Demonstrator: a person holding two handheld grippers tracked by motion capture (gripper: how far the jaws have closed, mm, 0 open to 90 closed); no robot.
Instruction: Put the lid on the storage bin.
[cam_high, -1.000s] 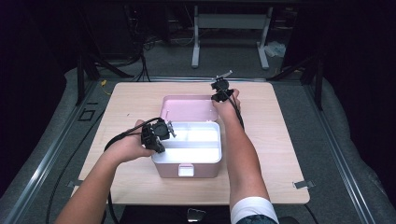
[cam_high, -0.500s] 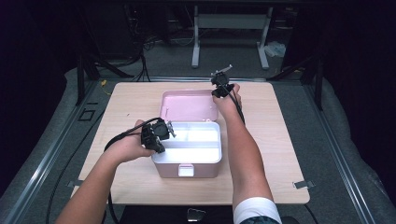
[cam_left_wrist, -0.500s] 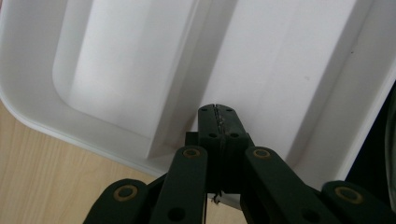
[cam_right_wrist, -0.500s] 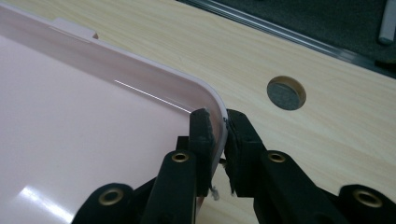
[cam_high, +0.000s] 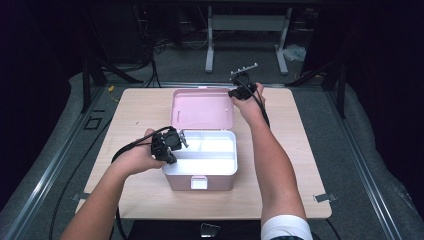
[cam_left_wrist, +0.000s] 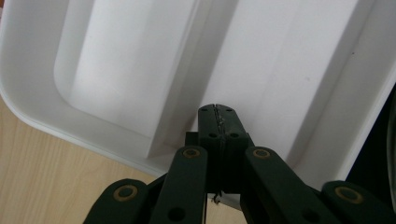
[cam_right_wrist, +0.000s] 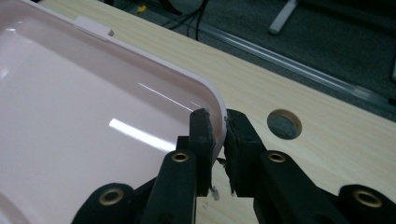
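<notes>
Clamped thinly on the pink lid rim, the right gripper jaws could be slipped off; left gripper jaws are closed empty.

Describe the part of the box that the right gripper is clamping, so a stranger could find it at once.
On the light wooden table stands a pink plastic box with a white divided tray inside. Behind the tray its glossy pink hinged lid stands open, and the right gripper pinches the lid's rounded corner. It is the box's only pink flat panel.
</notes>
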